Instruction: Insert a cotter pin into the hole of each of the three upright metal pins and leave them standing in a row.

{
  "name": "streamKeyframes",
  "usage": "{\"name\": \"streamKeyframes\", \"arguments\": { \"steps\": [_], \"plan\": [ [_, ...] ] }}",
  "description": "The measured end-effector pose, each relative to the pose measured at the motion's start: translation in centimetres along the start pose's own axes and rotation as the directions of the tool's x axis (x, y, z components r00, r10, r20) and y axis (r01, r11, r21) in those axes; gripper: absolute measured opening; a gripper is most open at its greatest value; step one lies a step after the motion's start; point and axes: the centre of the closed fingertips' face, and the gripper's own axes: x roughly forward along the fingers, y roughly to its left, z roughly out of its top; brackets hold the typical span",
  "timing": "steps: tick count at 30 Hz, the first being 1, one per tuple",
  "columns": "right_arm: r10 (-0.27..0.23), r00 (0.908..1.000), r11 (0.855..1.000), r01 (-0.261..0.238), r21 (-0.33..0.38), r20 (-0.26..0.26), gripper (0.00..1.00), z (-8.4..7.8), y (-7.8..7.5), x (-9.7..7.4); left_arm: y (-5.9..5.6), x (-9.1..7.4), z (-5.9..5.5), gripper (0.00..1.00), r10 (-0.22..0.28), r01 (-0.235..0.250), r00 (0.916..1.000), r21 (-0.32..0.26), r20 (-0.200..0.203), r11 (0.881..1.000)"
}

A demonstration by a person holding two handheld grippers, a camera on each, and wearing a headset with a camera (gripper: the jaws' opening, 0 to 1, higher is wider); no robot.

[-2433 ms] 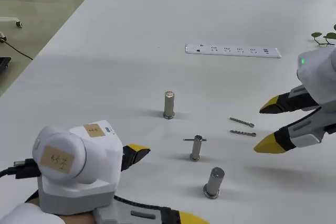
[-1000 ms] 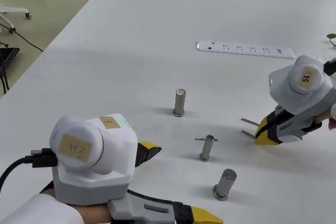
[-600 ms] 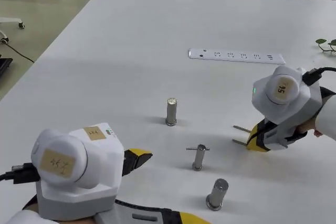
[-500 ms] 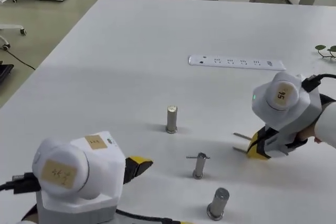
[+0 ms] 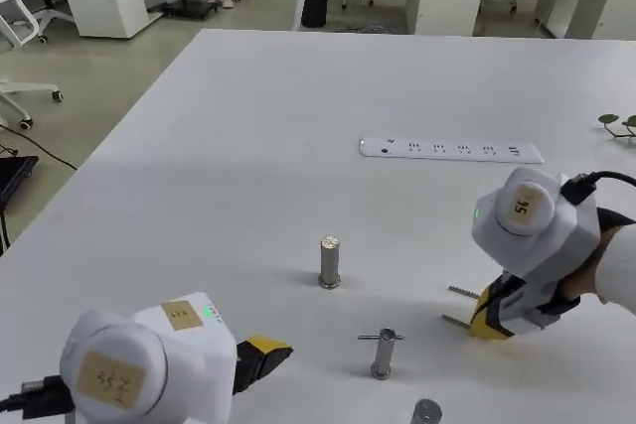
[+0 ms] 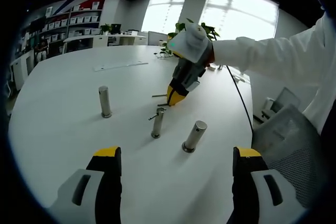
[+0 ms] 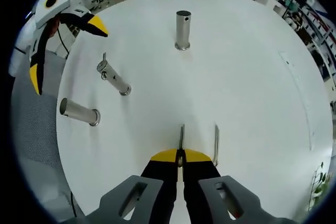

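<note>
The white table (image 5: 248, 146) carries everything. In the head view the left tool sits at the 7 o'clock corner. In its own view the left tool (image 6: 177, 152) has its jaws wide apart, holding nothing. The right tool (image 5: 484, 325) is at 3 o'clock from the middle metal pin, tips down on the table. A white power strip (image 5: 452, 150) lies flat toward 12 o'clock, well apart from the rest.

The far metal pin (image 5: 329, 261) stands upright with a bare hole. The middle metal pin (image 5: 382, 354) stands at 5 o'clock from it. The near metal pin (image 6: 194, 136) stands at 5 o'clock again, so the three form a slanting row.

A fitted cotter pin (image 5: 381, 337) sits crosswise through the middle metal pin's top. In the right gripper view the right tool's jaws are closed together on the end of a gripped cotter pin (image 7: 181, 137). A second loose cotter pin (image 7: 216, 142) lies just beside it at 3 o'clock.
</note>
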Motion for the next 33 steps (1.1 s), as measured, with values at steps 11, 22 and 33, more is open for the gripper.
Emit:
{"name": "streamKeyframes", "arguments": {
  "steps": [11,22,33],
  "plan": [
    [-0.022,0.9982,0.999,0.02,-0.039,-0.056,0.0,0.0,0.2,0.1,0.0,-0.2,-0.3,0.86,0.007,-0.007,0.9999,-0.017,-0.008,1.0],
    [-0.055,0.9985,0.997,0.055,-0.056,-0.005,0.0,-0.3,1.1,-1.5,0.0,-0.7,-0.7,0.84,0.009,-0.009,0.9994,-0.009,-0.033,1.0],
    [-0.14,0.9791,0.988,0.149,-0.052,0.148,0.0,0.3,2.3,-5.0,0.4,-1.0,0.8,0.83,0.014,-0.014,0.9999,-0.026,0.001,1.0]
  ]
}}
